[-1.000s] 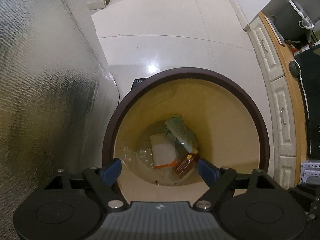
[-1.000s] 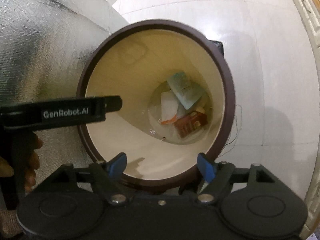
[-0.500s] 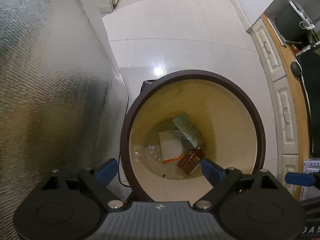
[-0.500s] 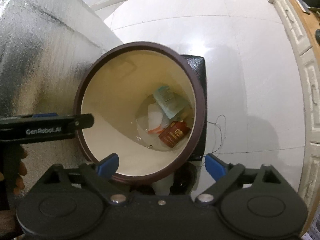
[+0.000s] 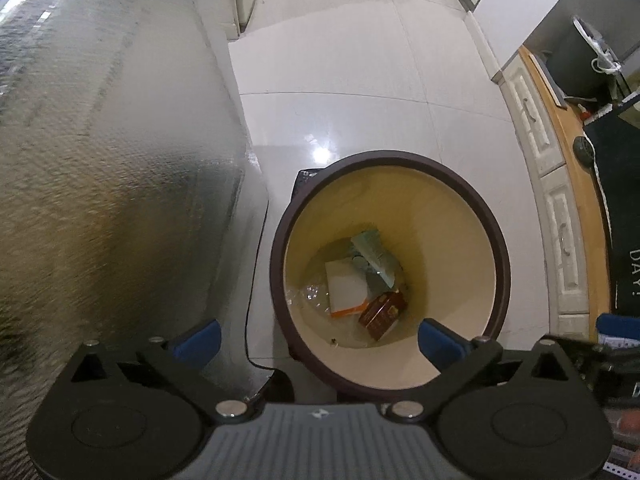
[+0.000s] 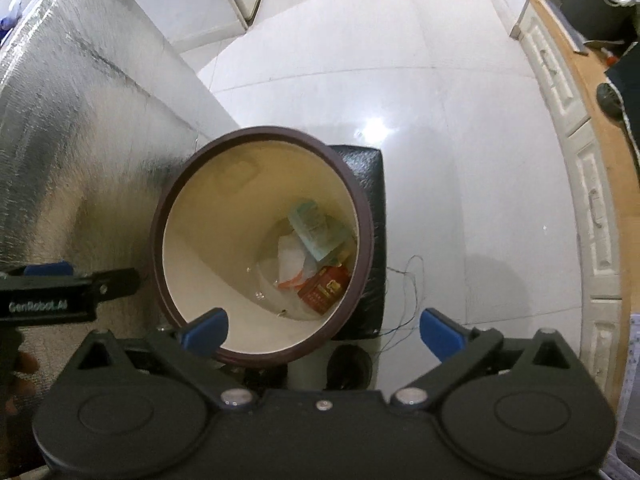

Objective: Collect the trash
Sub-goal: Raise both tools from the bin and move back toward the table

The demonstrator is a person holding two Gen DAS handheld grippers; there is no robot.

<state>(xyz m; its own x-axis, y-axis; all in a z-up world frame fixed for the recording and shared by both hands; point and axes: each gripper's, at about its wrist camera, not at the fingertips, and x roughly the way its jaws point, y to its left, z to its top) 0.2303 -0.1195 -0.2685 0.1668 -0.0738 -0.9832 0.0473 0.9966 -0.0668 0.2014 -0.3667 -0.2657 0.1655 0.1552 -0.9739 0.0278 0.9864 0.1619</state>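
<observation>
Left wrist view: my left gripper [image 5: 318,338] points down over the bin [image 5: 390,160], its fingers opening with nothing between them. The trash lies at the bin's bottom, just ahead of the fingers: a red box [image 5: 382,310], white wrapper [image 5: 346,286], green packet [image 5: 372,248]. My right gripper [image 6: 322,326], also opening and empty, looks similarly near. Only "GenRobot.AI" is readable, on the left gripper's side.

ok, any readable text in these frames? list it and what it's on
"GenRobot.AI": side of the left gripper, right wrist view.
"DAY!": dark mat on the desk, left wrist view, seen sideways.
Print on the red-brown box and green packet in the bin: too small and blurred to read.
</observation>
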